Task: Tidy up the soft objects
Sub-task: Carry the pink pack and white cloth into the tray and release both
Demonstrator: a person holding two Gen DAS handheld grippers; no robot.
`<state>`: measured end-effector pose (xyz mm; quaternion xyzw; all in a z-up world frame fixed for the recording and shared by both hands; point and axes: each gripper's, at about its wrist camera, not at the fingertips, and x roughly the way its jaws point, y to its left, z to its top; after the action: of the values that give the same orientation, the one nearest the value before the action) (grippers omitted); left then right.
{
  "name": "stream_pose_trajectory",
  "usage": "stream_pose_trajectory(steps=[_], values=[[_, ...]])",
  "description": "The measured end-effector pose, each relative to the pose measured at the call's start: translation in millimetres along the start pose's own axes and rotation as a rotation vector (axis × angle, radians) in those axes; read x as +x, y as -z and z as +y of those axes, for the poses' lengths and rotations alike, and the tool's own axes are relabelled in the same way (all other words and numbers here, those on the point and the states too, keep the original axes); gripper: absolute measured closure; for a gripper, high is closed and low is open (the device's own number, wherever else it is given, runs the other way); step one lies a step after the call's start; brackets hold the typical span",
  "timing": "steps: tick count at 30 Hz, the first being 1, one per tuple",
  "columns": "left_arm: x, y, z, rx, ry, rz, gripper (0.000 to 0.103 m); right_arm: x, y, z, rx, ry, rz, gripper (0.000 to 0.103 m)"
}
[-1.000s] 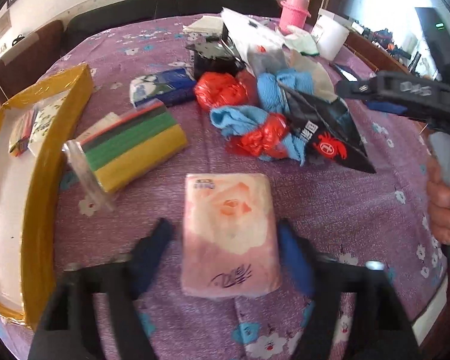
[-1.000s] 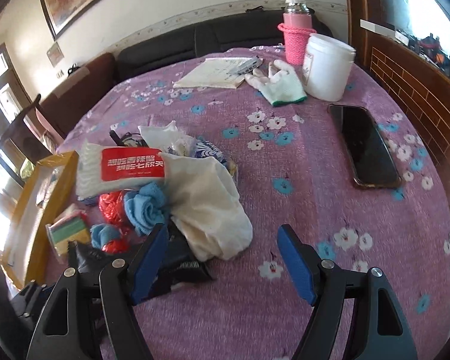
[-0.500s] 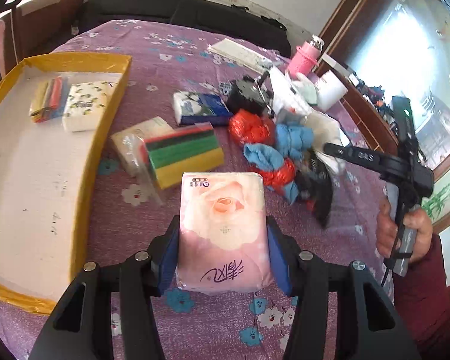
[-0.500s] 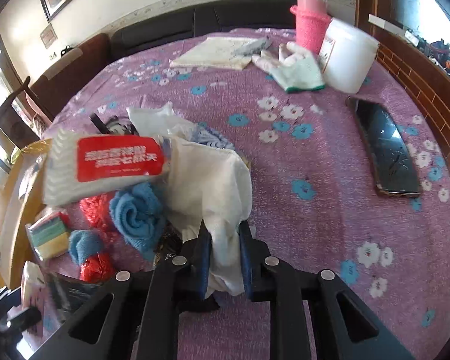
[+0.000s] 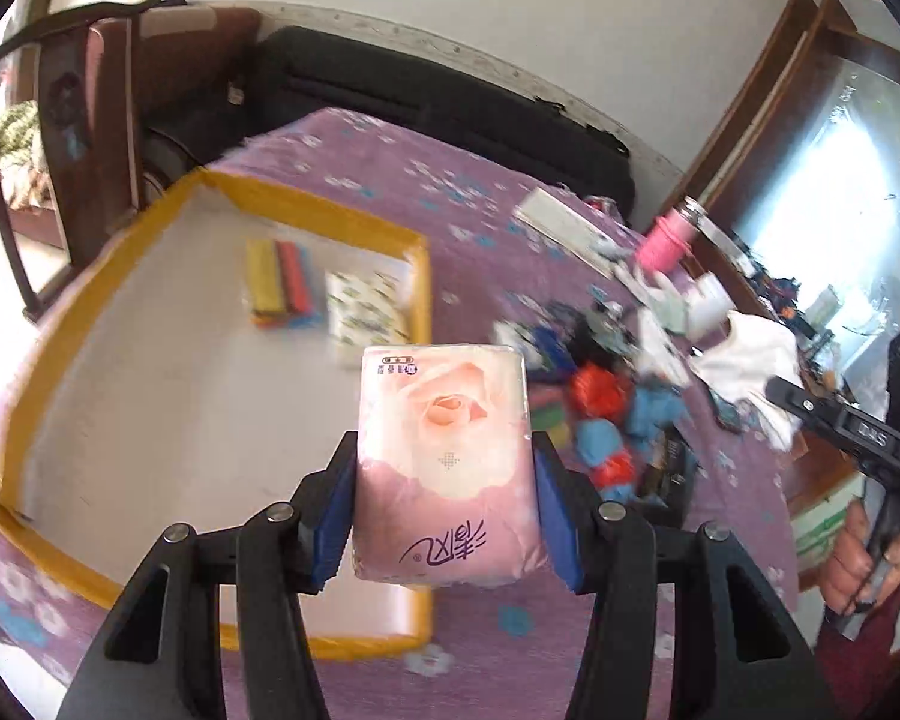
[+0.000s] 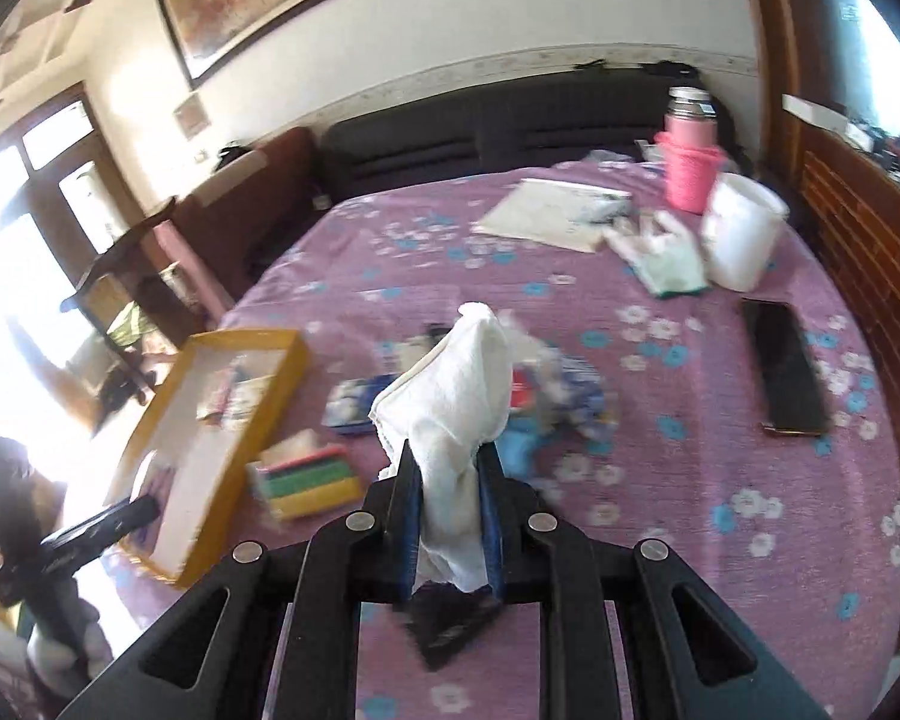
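Left gripper (image 5: 444,474) is clamped on the pink tissue pack (image 5: 444,456), held clear of the table with its long axis running away along the fingers, over the near right corner of the yellow tray (image 5: 417,294). Beyond and to the left, the tray's white floor is bare short of the coloured sponges (image 5: 279,285) and patterned pack (image 5: 369,315) at its far end, so this gripper looks better placed to drop first. Right gripper (image 6: 447,510) is pinched narrow on the white cloth (image 6: 450,402), with the tray (image 6: 210,468) well off to its left.
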<state>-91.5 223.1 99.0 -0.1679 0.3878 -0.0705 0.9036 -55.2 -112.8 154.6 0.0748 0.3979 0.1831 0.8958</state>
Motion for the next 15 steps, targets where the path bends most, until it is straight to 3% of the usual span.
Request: stream_pose_trajectory(steps=[5, 9, 15], values=[[7, -31, 38, -0.005, -0.068, -0.002, 0.051, 41, -8, 63, -0.039, -0.122, 0.064, 0.084], [34, -56, 68, -0.026, -0.111, 0.028, 0.051, 94, -19, 117, -0.065, -0.171, 0.132, 0.084], [70, -90, 119, -0.114, -0.135, 0.069, 0.048, 162, -36, 166, -0.066, -0.233, 0.219, 0.084]])
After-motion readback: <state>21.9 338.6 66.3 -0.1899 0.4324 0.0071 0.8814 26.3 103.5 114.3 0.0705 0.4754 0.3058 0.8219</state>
